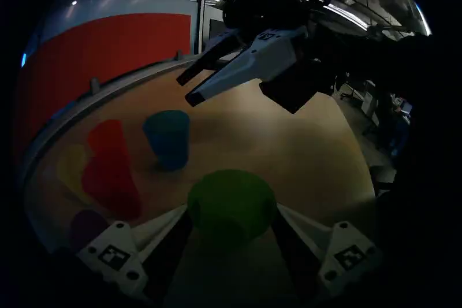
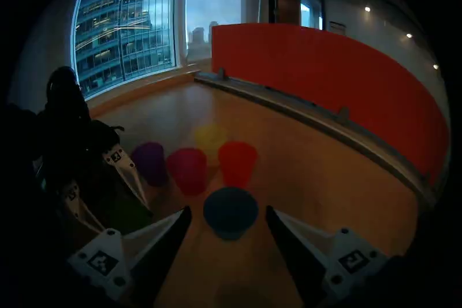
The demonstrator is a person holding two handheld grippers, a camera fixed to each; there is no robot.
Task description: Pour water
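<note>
The green cup (image 1: 231,201) is gripped by the left claw (image 1: 231,215), both fingers pressed on its sides, probably so that it can be tipped. The right claw (image 2: 226,218) is held wide open and empty, aimed at the blue cup (image 2: 231,208) on the counter (image 2: 335,192), seemingly to steady it.

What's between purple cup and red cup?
Magenta cup, between purple cup and red cup in the right gripper view.
</note>
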